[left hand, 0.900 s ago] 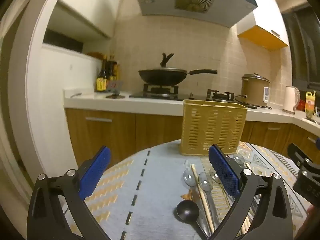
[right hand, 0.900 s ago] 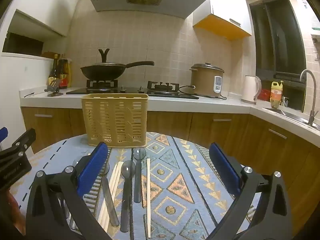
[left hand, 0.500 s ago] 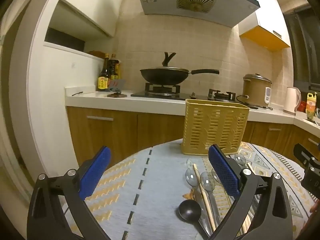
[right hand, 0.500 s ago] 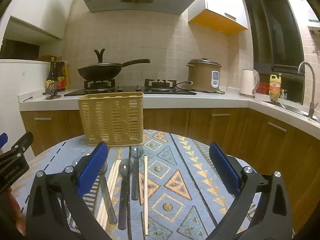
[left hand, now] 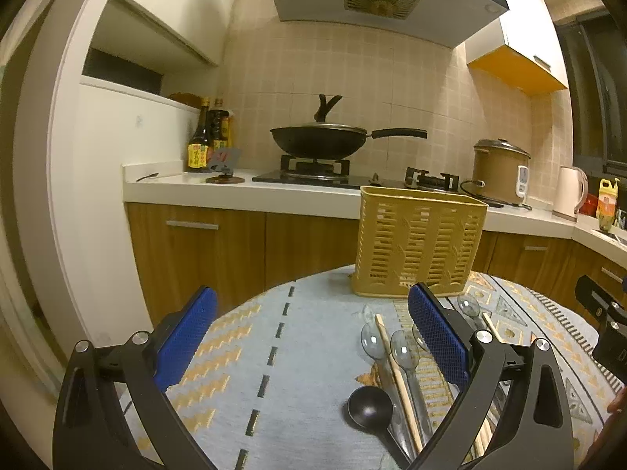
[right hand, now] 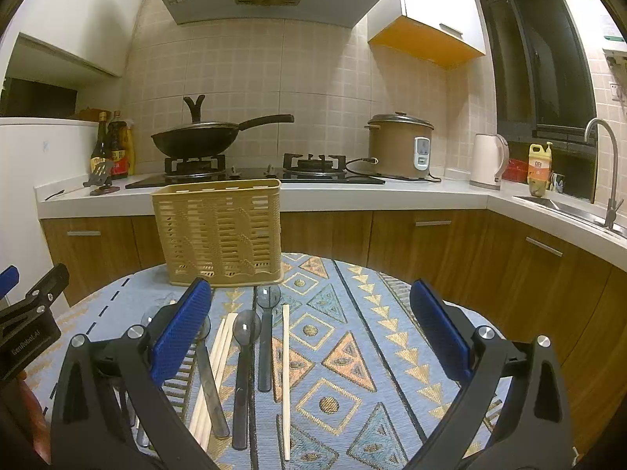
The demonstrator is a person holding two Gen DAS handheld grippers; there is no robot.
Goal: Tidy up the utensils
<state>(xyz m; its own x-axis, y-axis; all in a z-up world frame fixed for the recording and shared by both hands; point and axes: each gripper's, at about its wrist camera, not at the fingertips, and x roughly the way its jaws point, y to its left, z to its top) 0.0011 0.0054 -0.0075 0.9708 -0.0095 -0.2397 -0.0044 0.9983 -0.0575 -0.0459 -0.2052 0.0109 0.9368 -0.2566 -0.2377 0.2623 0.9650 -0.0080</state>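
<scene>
A tan slotted utensil basket [left hand: 419,241] [right hand: 219,231] stands upright at the far side of a round table with a patterned cloth [right hand: 352,352]. In front of it lie several clear plastic spoons [right hand: 245,356], wooden chopsticks [right hand: 285,376] and a black ladle [left hand: 370,411], side by side. My left gripper [left hand: 313,344] hovers open above the cloth, the utensils near its right finger. My right gripper [right hand: 309,337] hovers open over the spoons and chopsticks. Nothing is between either pair of fingers.
Behind the table runs a kitchen counter [right hand: 352,194] with a stove, a black wok [right hand: 203,139], a rice cooker [right hand: 401,147], a kettle [right hand: 488,160] and bottles [left hand: 202,145]. A sink and tap [right hand: 607,180] are at the far right. The other gripper shows at each view's edge.
Both views have shifted slightly, with the basket and utensils sitting a little lower and nearer. Both grippers stay open; nothing on the table has moved.
</scene>
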